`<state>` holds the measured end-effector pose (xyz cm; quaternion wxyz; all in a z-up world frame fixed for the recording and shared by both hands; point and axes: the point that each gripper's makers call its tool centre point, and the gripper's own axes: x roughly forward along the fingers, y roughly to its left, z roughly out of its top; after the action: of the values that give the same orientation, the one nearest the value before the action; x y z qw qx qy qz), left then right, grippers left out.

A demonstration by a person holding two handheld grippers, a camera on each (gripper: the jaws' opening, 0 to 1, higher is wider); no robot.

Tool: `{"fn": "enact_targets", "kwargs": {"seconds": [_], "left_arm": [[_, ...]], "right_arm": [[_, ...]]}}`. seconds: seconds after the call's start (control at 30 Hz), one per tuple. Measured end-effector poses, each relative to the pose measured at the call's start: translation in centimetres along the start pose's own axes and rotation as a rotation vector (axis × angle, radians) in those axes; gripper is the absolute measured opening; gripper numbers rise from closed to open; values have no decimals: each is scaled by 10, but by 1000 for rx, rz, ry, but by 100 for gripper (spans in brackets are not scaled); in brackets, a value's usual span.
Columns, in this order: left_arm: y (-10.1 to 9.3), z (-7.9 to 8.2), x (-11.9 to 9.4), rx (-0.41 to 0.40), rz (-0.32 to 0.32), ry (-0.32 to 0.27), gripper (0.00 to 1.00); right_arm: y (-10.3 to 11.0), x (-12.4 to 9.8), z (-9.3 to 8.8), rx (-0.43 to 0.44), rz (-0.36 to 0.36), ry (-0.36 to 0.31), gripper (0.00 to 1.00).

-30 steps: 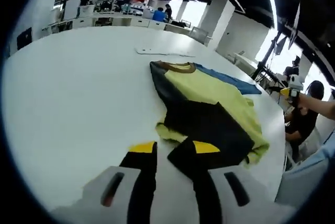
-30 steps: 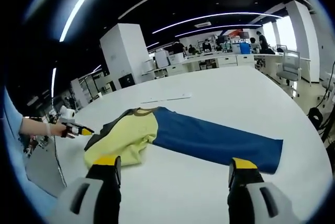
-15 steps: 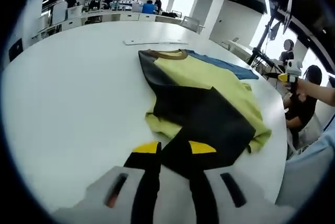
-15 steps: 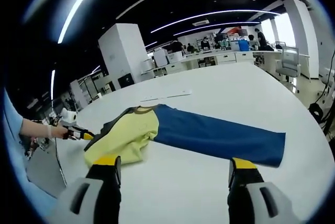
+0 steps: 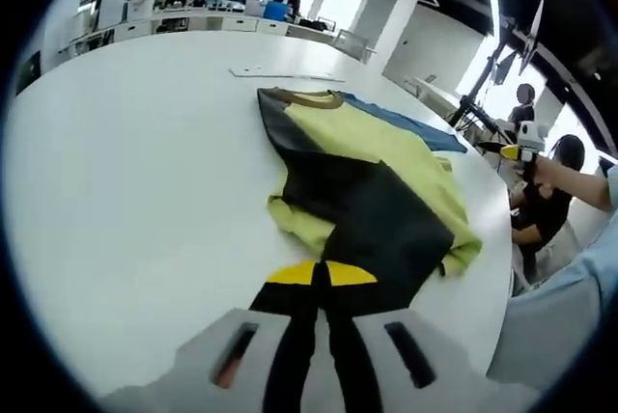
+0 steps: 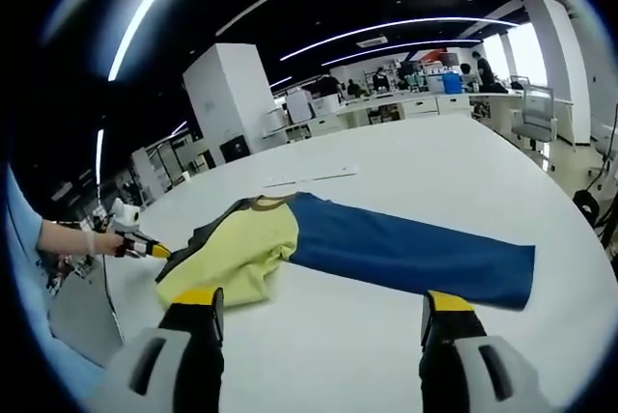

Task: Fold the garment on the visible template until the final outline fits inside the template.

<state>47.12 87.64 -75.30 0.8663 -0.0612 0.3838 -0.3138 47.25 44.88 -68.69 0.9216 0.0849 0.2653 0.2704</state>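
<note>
The garment (image 5: pixel 372 177) lies on the white table (image 5: pixel 126 172). Its body is yellow-green with a brown collar, one black sleeve folded across it and a blue sleeve behind. My left gripper (image 5: pixel 321 273) is shut, yellow tips together on the near black edge of the cloth. In the right gripper view the garment (image 6: pixel 241 247) stretches its blue sleeve (image 6: pixel 410 254) flat to the right. My right gripper (image 6: pixel 322 299) hovers above the table just in front of it, open wide with nothing between the jaws. The left gripper (image 6: pixel 145 246), held by a hand, touches the garment's dark left edge.
A flat white strip (image 5: pixel 285 73) lies on the table beyond the collar, seen too as the white strip (image 6: pixel 311 179). The right gripper (image 5: pixel 519 148) and a sleeve show at the table's right edge. Desks, chairs and people stand far behind.
The left jaws have closed from slightly apart to shut on the black edge of the garment. The right gripper stays open and barely moved.
</note>
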Motion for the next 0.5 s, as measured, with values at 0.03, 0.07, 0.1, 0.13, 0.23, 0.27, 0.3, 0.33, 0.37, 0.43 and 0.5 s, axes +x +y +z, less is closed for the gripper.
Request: {"fn": "enact_targets", "kwargs": {"seconds": [0.03,0.07,0.1,0.13,0.23,0.27,0.3,0.33,0.37,0.43,0.5], "left_arm": [[0,1,-3,-13,-2,-7,0],[0,2,-4,-35,-5,-12,0],[1,4,-6,-54,-6,-21,0],[3,7,-10,-61,-5,-29,0],[12,16,-22,-64,27,-55,0],[18,23,-29,-76,38,-83,0],[22,27,-34,-84,45,-95,0],[30,31,-43,-94,66,-111,0],[36,34,-49,-95,79,-119,0],[50,38,-64,-116,105,-146,0],[62,38,-77,-141,134,-166,0]], "right_arm": [[1,1,0,0,2,0,84],[2,1,0,3,6,-2,84],[3,2,0,2,8,0,84],[4,2,0,-5,9,4,84],[7,3,0,-5,13,4,85],[7,3,0,-7,13,4,85],[8,3,0,-8,13,5,85],[8,3,1,-9,14,7,85],[9,3,1,-10,15,7,85],[9,3,2,-13,13,10,85],[10,3,2,-17,13,13,85]]}}
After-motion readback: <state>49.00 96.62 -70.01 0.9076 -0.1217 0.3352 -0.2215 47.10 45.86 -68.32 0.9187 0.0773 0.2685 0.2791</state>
